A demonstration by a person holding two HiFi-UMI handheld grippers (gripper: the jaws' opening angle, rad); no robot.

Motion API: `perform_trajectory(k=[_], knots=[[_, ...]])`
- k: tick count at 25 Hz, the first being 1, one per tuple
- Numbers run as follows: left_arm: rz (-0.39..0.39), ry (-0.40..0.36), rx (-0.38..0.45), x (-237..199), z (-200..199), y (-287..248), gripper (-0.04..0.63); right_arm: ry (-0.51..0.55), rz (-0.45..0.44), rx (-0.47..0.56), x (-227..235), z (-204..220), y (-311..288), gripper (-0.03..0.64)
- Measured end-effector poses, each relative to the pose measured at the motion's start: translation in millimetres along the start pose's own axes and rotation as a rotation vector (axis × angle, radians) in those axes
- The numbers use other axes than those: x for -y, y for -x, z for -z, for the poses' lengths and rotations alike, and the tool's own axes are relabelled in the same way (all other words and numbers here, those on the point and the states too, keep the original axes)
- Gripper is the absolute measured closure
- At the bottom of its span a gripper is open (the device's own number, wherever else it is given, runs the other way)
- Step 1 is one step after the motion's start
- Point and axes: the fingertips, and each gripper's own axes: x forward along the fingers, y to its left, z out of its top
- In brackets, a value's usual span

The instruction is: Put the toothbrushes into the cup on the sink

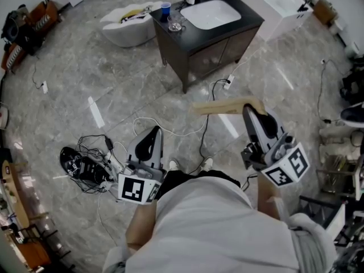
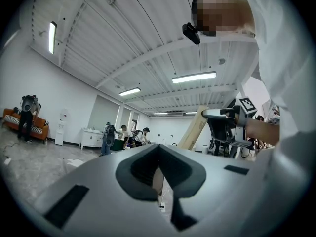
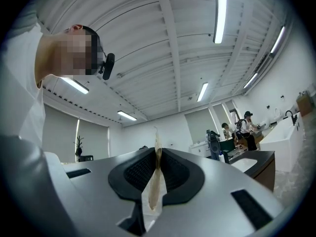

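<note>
1. Underfoot, a grey marble floor fills most of the head view, with a tangle of black cables lying near the left gripper.
2. A white bathtub sits at the far side, just beside a dark vanity that carries a white sink.
3. The right gripper is held up in front of the person, its 2 jaws clamped on a flat tan pack. This is possibly the toothbrushes, though its own view shows it only edge-on. The pack sticks out sideways toward the person's left, well apart from the vanity.
4. The left gripper hangs lower, its jaws together with nothing between them.
5. A blue cup stands upright on the vanity's far left corner, near the sink.
</note>
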Motion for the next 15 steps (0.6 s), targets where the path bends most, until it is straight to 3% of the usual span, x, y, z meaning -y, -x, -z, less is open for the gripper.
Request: perform_trajectory(k=[15], knots=[[0.030,0.025,0.029,-31.7,-1.8,11.1,0.592,0.012,0.047,-0.012,-19.7,7.5,-16.5,0.560]])
